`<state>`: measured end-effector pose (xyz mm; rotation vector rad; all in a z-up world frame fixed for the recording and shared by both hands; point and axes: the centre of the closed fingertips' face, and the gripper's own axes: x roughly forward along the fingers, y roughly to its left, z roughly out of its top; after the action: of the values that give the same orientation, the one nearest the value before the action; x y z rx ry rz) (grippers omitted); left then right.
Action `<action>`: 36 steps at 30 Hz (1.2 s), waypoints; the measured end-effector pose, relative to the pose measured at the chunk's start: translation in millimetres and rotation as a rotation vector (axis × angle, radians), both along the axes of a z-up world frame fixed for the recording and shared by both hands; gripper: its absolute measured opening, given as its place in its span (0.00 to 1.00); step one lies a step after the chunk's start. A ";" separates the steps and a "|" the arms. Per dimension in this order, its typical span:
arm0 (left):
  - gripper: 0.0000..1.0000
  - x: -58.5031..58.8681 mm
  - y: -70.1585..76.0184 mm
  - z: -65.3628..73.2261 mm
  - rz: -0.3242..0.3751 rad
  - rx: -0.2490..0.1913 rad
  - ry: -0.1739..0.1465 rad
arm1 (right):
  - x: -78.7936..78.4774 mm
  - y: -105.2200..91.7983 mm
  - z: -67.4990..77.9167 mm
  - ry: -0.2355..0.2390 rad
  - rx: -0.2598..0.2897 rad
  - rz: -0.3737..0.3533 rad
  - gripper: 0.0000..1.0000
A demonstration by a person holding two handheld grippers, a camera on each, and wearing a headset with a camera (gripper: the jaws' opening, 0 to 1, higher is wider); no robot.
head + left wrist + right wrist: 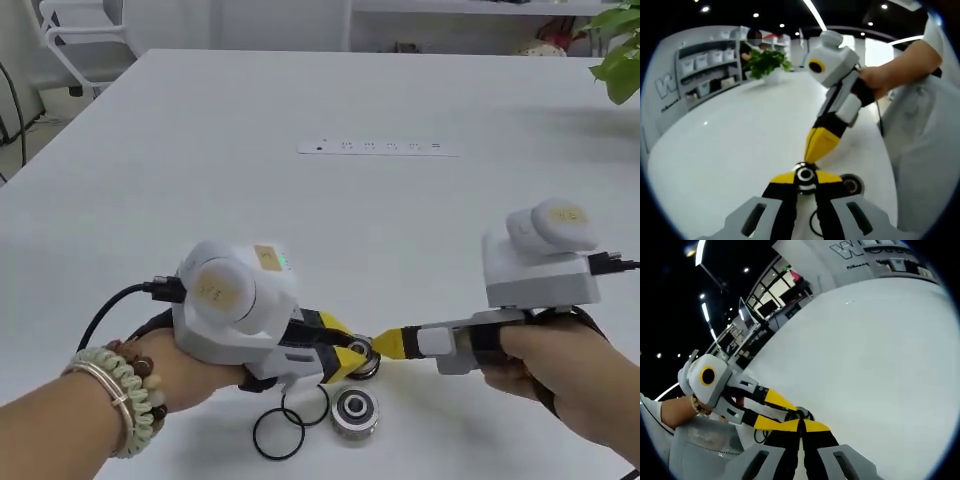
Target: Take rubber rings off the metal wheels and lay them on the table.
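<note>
The wheel [362, 358] being worked on was off the table [300, 220], low and near the person in the head view, clamped between the yellow-tipped jaws of the left gripper [348, 353]. In the left gripper view it sat squarely between those jaws, its round face turned toward the camera. Whether its rubber ring was on the rim could not be made out.

The right gripper [386, 345] came in from the person's right, level and almost in line with the left one, so the two tools met nose to nose at the wheel. Its jaws were pressed together into a single wedge whose tip touched the wheel's rim. Whether any rubber was caught between them could not be told.

Judging from this, the right gripper was the one placed to peel the ring away while the left held the wheel steady. The pull would run back along the right gripper's own length, toward the person's right.

Just below the grippers in the head view, a second wheel [354, 411] rested on the table, with two loose rings [256, 434] lying beside it on its left.
</note>
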<state>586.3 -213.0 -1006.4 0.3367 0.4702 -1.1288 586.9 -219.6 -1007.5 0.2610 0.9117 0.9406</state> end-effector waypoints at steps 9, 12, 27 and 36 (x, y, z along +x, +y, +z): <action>0.13 0.1 0.0 0.0 0.002 -0.005 0.002 | 1.0 2.9 1.1 -0.009 0.001 0.011 0.00; 0.13 0.0 -0.1 -0.1 0.002 -0.005 0.002 | 1.6 2.9 1.1 -0.009 0.004 0.012 0.00; 0.13 0.2 -0.5 -0.5 0.001 -0.006 0.005 | -0.4 7.7 3.8 -0.027 0.013 0.046 0.00; 0.13 -0.2 -1.7 -0.4 0.005 -0.009 0.010 | -6.8 16.0 11.2 -0.058 0.037 0.065 0.00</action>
<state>586.1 -214.7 -1006.8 0.3222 0.4747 -1.1274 580.1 -203.6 -996.4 0.2352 0.8546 1.0211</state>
